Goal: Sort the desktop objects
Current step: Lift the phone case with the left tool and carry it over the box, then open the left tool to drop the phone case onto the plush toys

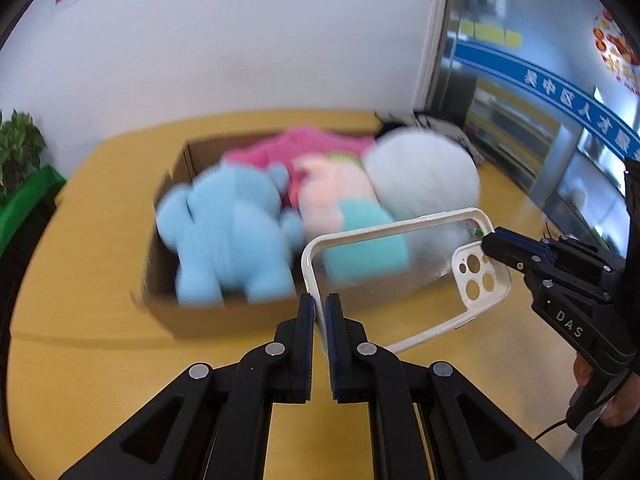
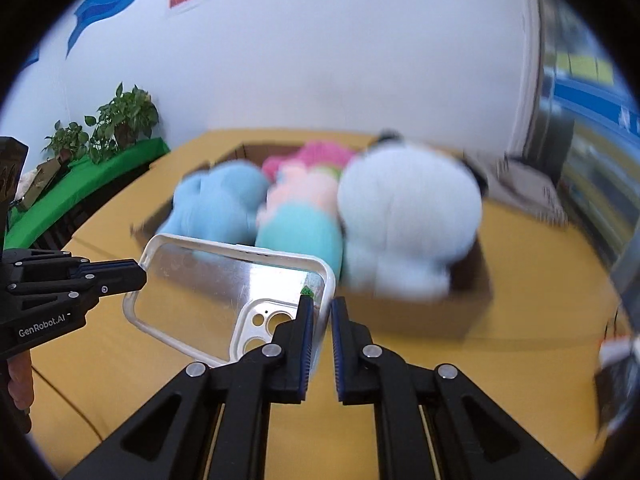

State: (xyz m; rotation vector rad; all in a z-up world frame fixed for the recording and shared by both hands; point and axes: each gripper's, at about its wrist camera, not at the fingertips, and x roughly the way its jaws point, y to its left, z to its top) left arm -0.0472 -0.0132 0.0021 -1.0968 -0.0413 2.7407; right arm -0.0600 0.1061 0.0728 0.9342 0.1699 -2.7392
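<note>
A clear phone case (image 1: 400, 276) with a white rim and a camera cut-out hangs in the air above the yellow table (image 1: 80, 360), held from both ends. My left gripper (image 1: 320, 308) is shut on its plain end. The right gripper (image 1: 489, 243) pinches the corner by the camera cut-out. In the right wrist view the phone case (image 2: 208, 296) sits with its rim between the right gripper's (image 2: 322, 310) fingers, and the left gripper (image 2: 140, 276) grips the far end. Behind it is a cardboard box (image 1: 208, 320) of plush toys.
The box (image 2: 472, 312) holds a blue plush (image 1: 232, 236), a pink one, a peach and teal one (image 1: 344, 220) and a big white one (image 1: 424, 176), all blurred. Potted plants (image 2: 124, 120) stand on a green shelf at the left. A glass door (image 1: 540, 120) is at the right.
</note>
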